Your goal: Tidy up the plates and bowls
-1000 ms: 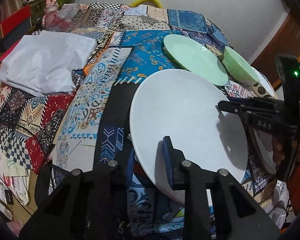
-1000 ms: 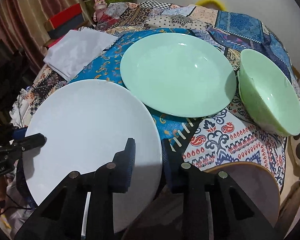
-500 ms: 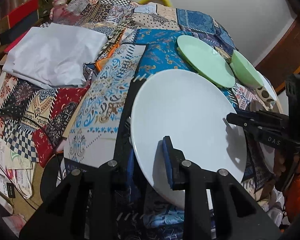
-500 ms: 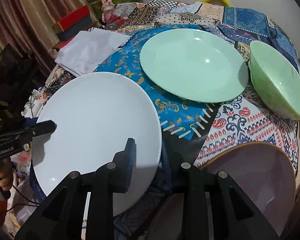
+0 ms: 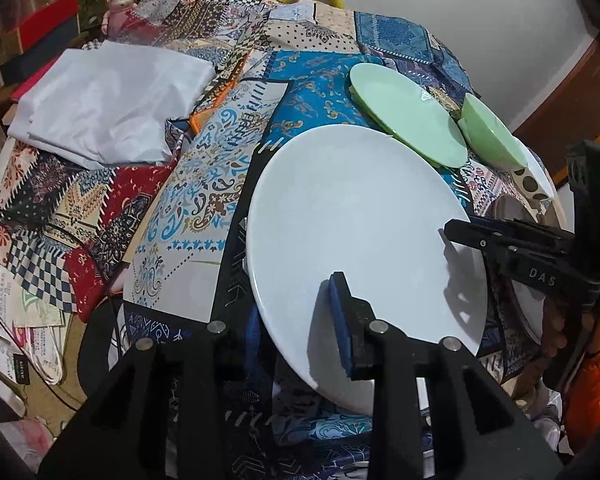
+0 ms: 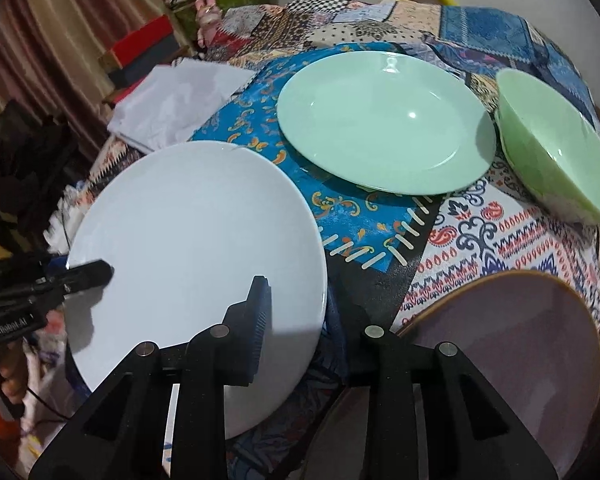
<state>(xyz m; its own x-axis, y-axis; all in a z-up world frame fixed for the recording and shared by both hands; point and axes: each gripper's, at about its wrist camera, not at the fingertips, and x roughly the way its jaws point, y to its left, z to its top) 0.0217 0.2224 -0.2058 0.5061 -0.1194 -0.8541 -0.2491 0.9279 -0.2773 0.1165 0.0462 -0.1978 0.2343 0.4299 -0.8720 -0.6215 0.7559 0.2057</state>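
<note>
White plate (image 5: 360,232), large and round, is held at opposite sides of its rim by two hand-held grippers and sits slightly above or on the near part of a worktop (image 5: 204,184) covered in patchwork cloth; whether its underside touches the cloth cannot be told. The left gripper (image 5: 296,320) has its jaws nearly closed across the plate's near-left rim, one blue pad lying on the upper face and the other hidden below; these jaws have just been opening a little, with the rim between them. The right gripper (image 6: 300,320) is likewise nearly closed on the opposite rim, one pad on top of the plate.

Just beyond the white plate a pale green plate (image 6: 384,120) lies flat, and beside that a green bowl (image 6: 556,148) rests tilted on its side. A brownish-grey plate (image 6: 512,352) lies near the right gripper. A folded white cloth (image 5: 108,100) sits well apart at the far left.

The step in hand is judged to be carrying or setting down the white plate. For it to be done well, both sides should be kept level and released together, and only once the plate is fully supported, since an uneven release could tip it off the edge.
</note>
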